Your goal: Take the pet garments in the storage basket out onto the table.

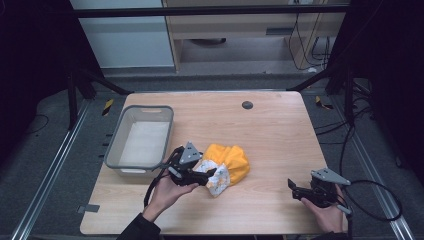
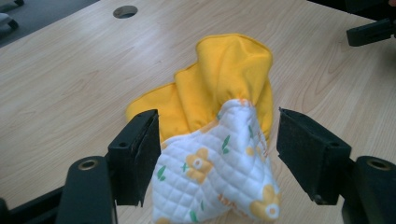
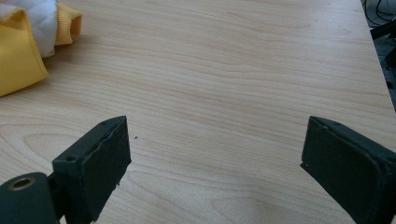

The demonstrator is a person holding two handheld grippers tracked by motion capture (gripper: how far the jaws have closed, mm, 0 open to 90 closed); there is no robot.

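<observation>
Cloth, one piece: soft yellow fabric backed with white quilted, diamond-stitched padding printed with orange flowers and green leaves; bunched into loose folds on the table near its middle, just right of the bin. Left gripper, one: black blocky jaws spread wide either side of the quilted end, not clamped. Right gripper, one: jaws wide apart over bare pale wood-grain tabletop, holding nothing, well apart from the cloth. Bin, one: grey plastic, rectangular, rounded corners.
</observation>
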